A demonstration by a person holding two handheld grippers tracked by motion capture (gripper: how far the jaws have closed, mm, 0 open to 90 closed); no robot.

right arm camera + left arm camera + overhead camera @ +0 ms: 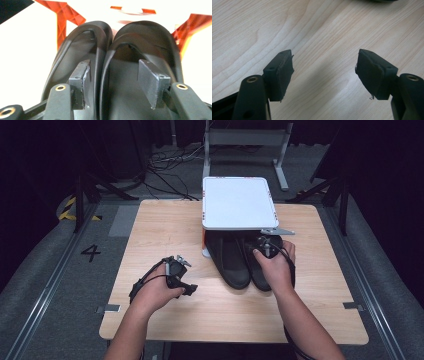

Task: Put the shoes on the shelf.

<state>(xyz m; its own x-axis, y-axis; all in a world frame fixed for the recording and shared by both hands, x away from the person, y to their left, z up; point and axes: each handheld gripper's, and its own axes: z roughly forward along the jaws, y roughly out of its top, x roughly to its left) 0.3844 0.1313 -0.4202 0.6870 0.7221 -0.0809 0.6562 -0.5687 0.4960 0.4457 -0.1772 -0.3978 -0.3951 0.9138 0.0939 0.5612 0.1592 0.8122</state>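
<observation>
Two black slippers lie side by side on the wooden table [160,225], toes tucked under a white shelf [239,202]. The left slipper [231,262] [75,52] touches the right slipper [256,272] [147,42]. My right gripper [265,244] [112,80] hovers over the pair with its jaws apart. The right slipper's inner rim runs up between them, and neither pad presses on it. Off to the left, my left gripper [187,285] [324,72] stands open over bare wood with nothing between its fingers.
The shelf rests on orange supports [65,17] at the table's far middle. A metal frame [245,140] and cables stand on the floor behind. Bare tabletop stretches to the left and along the front edge.
</observation>
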